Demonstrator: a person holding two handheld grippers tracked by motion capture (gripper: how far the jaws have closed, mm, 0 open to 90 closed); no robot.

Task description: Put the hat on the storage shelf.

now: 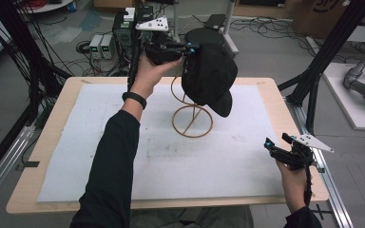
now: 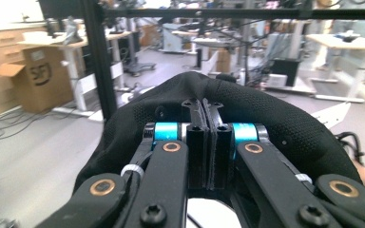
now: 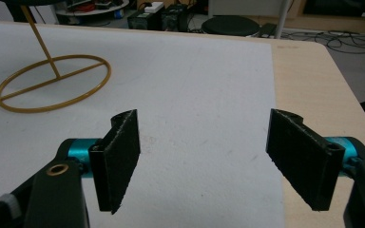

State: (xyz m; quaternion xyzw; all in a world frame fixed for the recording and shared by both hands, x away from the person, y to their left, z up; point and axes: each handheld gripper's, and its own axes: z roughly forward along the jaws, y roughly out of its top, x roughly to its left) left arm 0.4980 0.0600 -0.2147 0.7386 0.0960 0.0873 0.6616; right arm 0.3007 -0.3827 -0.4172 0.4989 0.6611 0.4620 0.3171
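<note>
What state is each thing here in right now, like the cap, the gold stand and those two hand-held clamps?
Black cap: lifted, pinched at its edge, hanging over the stand.
Gold wire stand: upright on the white mat, ring base flat.
Left gripper: fingers shut on the cap.
Right gripper: fingers wide open, holding nothing, low over the mat's edge.

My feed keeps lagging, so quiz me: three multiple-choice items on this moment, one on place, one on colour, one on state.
1. Where is the black cap?
A. flat on the white mat
B. held up over the wire stand
C. on the floor

2. What colour is the wire stand?
A. gold
B. red
C. blue

3. How do the right gripper's jaws stand?
A. shut on the cap
B. shut on nothing
C. wide apart, holding nothing

Key: 1 B, the left gripper pinches the cap's fabric above the stand. 2 A, its ring and stem show gold on the white mat. 3 C, mat shows between the jaws.
</note>
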